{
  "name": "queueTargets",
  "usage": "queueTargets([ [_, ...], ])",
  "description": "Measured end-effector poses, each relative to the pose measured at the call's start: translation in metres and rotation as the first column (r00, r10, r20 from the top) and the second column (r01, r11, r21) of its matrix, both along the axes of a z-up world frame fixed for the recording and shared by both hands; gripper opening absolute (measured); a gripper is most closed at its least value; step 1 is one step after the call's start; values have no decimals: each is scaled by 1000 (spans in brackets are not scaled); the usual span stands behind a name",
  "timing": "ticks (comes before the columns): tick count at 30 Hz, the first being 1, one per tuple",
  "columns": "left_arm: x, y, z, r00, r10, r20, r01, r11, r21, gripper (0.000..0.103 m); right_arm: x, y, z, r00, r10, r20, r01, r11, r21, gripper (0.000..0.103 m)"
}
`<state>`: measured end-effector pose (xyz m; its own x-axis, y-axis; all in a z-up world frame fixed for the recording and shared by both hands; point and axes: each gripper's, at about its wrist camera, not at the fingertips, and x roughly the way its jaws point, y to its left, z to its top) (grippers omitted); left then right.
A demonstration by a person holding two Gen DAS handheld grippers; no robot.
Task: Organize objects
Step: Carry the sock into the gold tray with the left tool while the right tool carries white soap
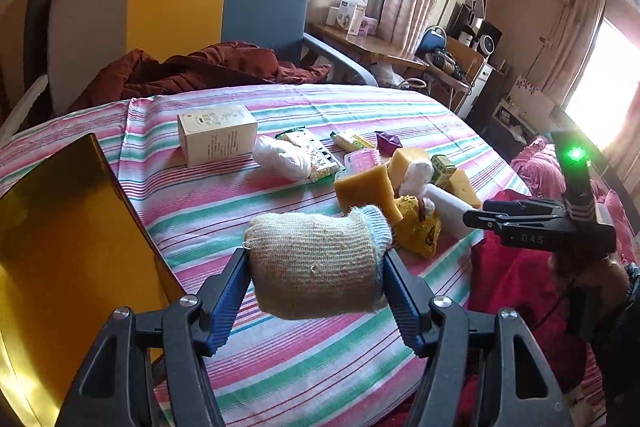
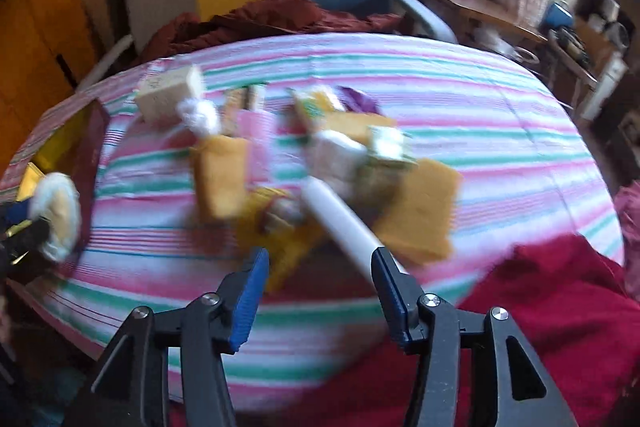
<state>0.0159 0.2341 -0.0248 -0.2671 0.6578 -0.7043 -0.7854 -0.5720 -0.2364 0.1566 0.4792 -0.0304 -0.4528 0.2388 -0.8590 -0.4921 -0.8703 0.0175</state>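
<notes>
In the left wrist view the left gripper (image 1: 316, 269) sits at lower centre, its blue ribbed pads pressed on both ends of a rolled beige knitted glove with a pale blue cuff (image 1: 318, 259), which it holds clear above the round table covered in pink, green and white striped cloth (image 1: 280, 367); a shiny gold-coloured tray (image 1: 68, 247) fills the left edge of that frame; at upper centre lies a white printed cardboard box (image 1: 218, 133), and right of it a crumpled white plastic bag (image 1: 284, 157); further right sits a heap with an orange-yellow sponge block (image 1: 362, 189) and a white plastic tube (image 1: 446, 209). In the blurred right wrist view the right gripper (image 2: 318, 271) stands at lower centre with its jaws apart and nothing between the pads; the right pad's tip overlaps the tube's near end, and I cannot tell whether they touch; a crumpled red cloth (image 2: 560, 299) fills the lower right.
</notes>
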Motion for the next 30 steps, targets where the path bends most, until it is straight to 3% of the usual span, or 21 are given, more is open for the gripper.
queueTargets([
  [6, 2, -9, 6, 1000, 14, -5, -14, 1000, 8, 67, -4, 13, -12, 998, 21, 60, -21, 1000, 9, 55],
  [10, 3, -17, 6, 1000, 28, 2, -28, 1000, 11, 67, -19, 14, -25, 989, 46, 139, -59, 994, 91, 58],
  [12, 3, -21, 8, 999, 35, 2, -35, 999, 14, 67, -23, 14, -31, 981, 72, 181, -87, 993, 75, 27],
  [14, 2, -25, 9, 999, 46, 6, -46, 999, 20, 67, -22, 8, -31, 974, 104, 201, -123, 989, 83, 26],
  [20, -1, -31, 12, 998, 64, 9, -64, 997, 35, 67, -13, 6, -26, 980, 95, 176, -111, 990, 84, 21],
  [26, -7, -48, 19, 995, 95, 14, -96, 993, 67, 67, 3, -15, 10, 990, 110, 86, -119, 988, 101, 21],
  [30, -18, -73, 23, 987, 162, 18, -163, 983, 86, 67, 4, -39, 41, 988, 152, 0, -151, 983, 108, 21],
])
